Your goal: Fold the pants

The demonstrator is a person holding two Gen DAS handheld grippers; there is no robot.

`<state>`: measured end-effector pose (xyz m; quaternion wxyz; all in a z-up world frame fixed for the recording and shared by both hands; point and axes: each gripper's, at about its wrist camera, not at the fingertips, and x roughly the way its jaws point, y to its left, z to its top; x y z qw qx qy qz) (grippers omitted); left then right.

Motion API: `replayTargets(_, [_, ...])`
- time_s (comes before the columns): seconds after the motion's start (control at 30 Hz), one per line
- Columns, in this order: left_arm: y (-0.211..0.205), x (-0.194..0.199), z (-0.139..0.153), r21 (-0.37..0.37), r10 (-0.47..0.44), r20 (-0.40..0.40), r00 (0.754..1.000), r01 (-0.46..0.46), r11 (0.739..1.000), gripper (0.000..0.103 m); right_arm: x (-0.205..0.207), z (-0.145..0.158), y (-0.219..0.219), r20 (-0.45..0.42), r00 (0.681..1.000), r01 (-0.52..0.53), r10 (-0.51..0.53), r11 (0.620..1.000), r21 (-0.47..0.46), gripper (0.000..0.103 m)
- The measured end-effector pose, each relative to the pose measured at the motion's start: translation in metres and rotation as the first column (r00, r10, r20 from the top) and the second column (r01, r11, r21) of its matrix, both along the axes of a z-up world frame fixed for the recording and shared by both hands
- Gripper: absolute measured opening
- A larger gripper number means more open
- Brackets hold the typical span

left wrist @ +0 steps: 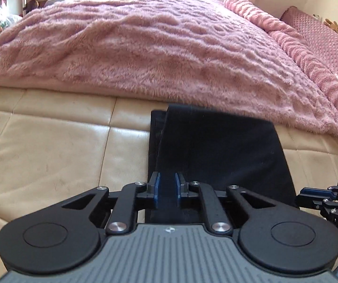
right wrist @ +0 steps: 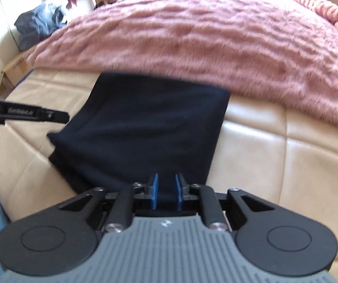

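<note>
Where the fluffy pink blanket (left wrist: 159,47) ends, dark navy pants (left wrist: 216,151) lie folded into a flat rectangular stack on the smooth cream quilted leather surface (left wrist: 51,146), their weave soft and matte. Over the near edge of this fabric hangs the left gripper (left wrist: 168,186), its blue pads (left wrist: 157,186) parted with cloth showing between them. Likewise spread, the right gripper (right wrist: 166,192) sits above the same hem, holding nothing.

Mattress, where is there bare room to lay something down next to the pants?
Bare mattress lies left of the pants, bordered behind by the pink blanket. Another bare patch lies right of the pants, below the blanket. The pants' near edge is crowded by both grippers.
</note>
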<state>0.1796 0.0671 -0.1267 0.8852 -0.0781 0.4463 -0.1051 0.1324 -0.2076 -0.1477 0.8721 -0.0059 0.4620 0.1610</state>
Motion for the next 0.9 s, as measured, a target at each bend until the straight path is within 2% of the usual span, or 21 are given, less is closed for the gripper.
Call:
replayTargets(0.17, [-0.015, 0.037, 0.006, -0.013, -0.035, 0.043, 0.998, 0.036, 0.999, 0.015, 0.046, 0.002, -0.01, 0.047, 0.997, 0.054, -0.054, 0.999, 0.007, 0.011])
replayTargets(0.27, [-0.023, 0.059, -0.005, -0.026, -0.043, 0.039, 0.998, 0.044, 0.999, 0.017, 0.076, 0.0, -0.013, 0.063, 0.995, 0.076, -0.077, 0.997, 0.018, 0.011])
replayTargets(0.47, [-0.019, 0.087, -0.034, -0.043, 0.018, -0.001, 1.0, -0.018, 0.999, 0.017, 0.123, -0.021, -0.014, 0.052, 0.995, 0.084, -0.084, 0.996, 0.01, 0.011])
replayTargets(0.63, [-0.015, 0.093, -0.043, -0.032, 0.029, 0.003, 1.0, -0.029, 0.999, 0.022, 0.138, -0.042, -0.012, 0.037, 0.996, 0.085, -0.086, 0.996, 0.011, 0.01])
replayTargets(0.67, [-0.014, 0.094, -0.044, -0.031, 0.033, 0.003, 0.999, -0.033, 0.999, 0.025, 0.139, -0.045, -0.012, 0.034, 0.995, 0.094, -0.094, 0.995, 0.017, 0.01])
replayTargets(0.8, [-0.006, 0.093, -0.04, -0.059, 0.05, -0.002, 0.999, -0.05, 0.997, 0.028, 0.143, -0.047, -0.011, 0.036, 0.994, 0.105, -0.106, 0.994, 0.027, 0.01])
replayTargets(0.87, [-0.002, 0.087, -0.031, -0.062, 0.073, 0.022, 0.997, -0.072, 0.995, 0.028, 0.14, -0.038, -0.017, 0.04, 0.991, 0.121, -0.124, 0.991, 0.059, 0.013])
replayTargets(0.9, [0.001, 0.082, -0.025, -0.068, 0.076, 0.041, 0.996, -0.073, 0.995, 0.031, 0.136, -0.033, -0.02, 0.046, 0.99, 0.132, -0.136, 0.988, 0.074, 0.022])
